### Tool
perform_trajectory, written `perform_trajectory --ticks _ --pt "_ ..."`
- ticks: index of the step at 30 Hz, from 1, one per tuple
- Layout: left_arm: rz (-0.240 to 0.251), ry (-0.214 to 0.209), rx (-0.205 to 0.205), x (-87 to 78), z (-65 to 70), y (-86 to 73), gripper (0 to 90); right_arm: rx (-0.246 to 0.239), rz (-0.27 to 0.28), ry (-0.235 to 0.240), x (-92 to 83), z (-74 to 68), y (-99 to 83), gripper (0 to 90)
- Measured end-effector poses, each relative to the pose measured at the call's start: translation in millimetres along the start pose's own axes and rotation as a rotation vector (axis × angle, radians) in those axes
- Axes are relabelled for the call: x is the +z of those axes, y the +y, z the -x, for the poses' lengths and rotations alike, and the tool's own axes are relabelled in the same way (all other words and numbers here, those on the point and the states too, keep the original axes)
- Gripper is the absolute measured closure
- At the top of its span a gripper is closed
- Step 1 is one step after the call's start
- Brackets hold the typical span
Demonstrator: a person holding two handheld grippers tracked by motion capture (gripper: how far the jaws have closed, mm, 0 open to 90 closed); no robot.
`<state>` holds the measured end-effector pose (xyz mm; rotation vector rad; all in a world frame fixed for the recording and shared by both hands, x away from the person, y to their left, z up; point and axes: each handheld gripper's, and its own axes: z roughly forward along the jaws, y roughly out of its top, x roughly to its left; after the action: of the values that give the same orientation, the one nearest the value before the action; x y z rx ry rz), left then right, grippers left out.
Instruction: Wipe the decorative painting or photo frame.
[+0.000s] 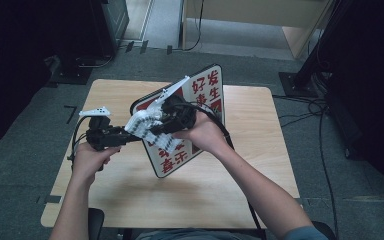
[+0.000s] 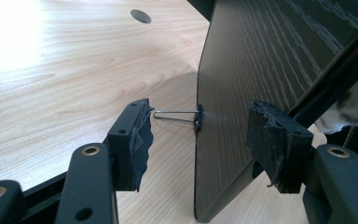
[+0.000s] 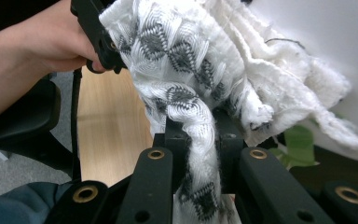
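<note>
The cloth (image 1: 145, 126) and both hands cover the middle of the sign board (image 1: 207, 95); its printed characters there are hidden.

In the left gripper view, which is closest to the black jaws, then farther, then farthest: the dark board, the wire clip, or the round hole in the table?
1. Dark board: its lower edge stands between the jaws.
2. Wire clip: on the board's edge, just beyond the jaw tips.
3. Round hole: far back on the table, near the top.

The high view is dim, its left and right edges almost black. In the left gripper view, strong glare whitens the table (image 2: 65, 70) at upper left, and the near jaws look soft. The right gripper view is evenly lit, its cloth (image 3: 191, 70) sharp.
</note>
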<state>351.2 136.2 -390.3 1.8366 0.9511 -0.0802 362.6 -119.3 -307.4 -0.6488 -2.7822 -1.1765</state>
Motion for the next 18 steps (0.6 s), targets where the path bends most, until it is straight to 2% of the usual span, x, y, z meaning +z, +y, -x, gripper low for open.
perform_trajectory --ticks 18 --pt "0.001 -0.005 0.001 -0.2 0.6 -0.3 42.6 0.021 -0.023 0.027 16.9 1.8 -20.3 81.3"
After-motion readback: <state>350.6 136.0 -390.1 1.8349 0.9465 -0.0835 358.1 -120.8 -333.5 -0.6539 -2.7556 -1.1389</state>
